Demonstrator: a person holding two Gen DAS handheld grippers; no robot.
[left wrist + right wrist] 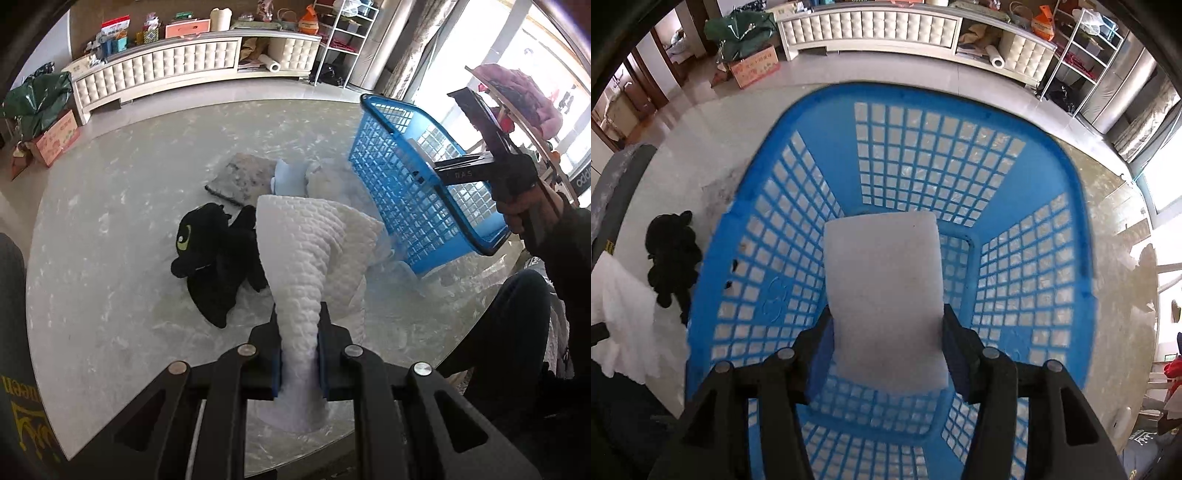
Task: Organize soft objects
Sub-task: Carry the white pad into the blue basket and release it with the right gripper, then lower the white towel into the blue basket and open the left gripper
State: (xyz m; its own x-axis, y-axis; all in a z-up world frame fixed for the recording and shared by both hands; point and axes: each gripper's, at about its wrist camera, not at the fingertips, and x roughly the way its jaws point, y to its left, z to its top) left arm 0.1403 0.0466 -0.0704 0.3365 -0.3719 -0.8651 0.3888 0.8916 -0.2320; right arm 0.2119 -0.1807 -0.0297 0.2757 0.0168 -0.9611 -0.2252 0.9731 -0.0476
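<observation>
My right tool (886, 347) grips a white foam block (882, 295) above the open blue basket (1071, 236); my left tool (300, 350) is pinched tight on a white quilted cloth (314, 251) draped on the table (110, 240). Lifting it, I risk dragging the black plush (210, 254) or nudging the basket over

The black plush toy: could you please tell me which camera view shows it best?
The left wrist view: the black plush lies whole on the table, its eye visible. The right wrist view shows only a dark lump at the left edge, beside the basket.
</observation>
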